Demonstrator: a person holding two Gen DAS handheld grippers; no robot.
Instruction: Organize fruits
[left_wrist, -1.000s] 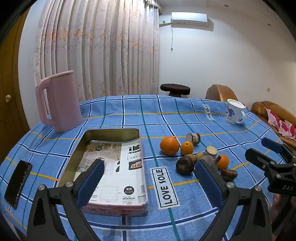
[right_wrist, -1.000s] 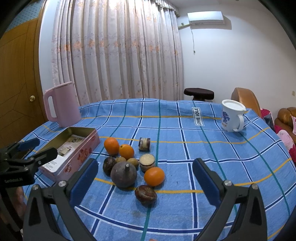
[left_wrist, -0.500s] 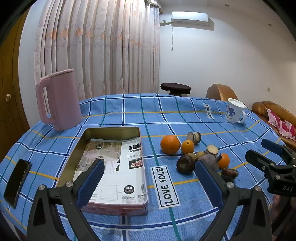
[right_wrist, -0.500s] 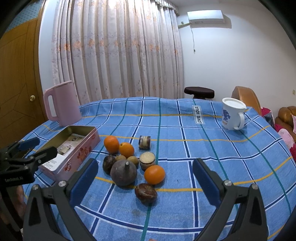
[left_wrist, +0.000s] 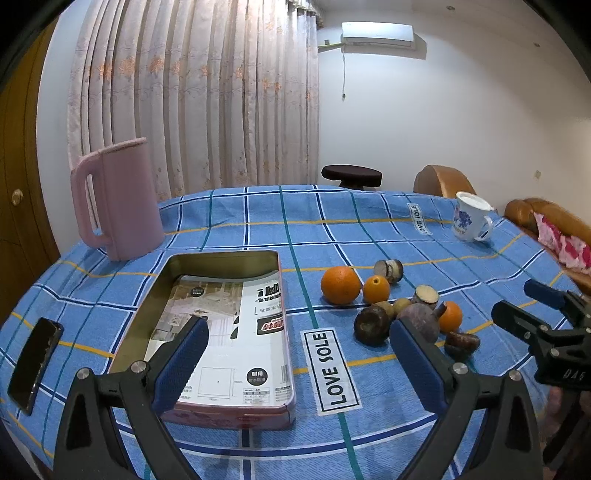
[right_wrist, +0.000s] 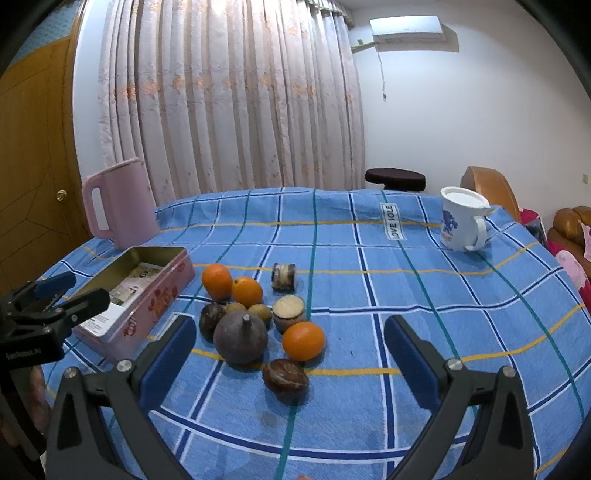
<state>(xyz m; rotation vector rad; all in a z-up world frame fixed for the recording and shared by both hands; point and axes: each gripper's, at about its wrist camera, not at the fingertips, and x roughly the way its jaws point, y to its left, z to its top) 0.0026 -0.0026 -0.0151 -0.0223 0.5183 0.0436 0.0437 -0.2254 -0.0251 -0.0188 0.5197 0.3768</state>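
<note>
Orange and dull brown-purple fruits are clustered mid-worktop, just beside the open pink tin toward its left edge. Both the left hand-held gripper and right hand-held gripper are held wide open, empty.

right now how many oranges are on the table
3: the biggest orange at the far left of the pile, a smaller one touching it, and one nearer the right gripper. None seems hidden.
</note>
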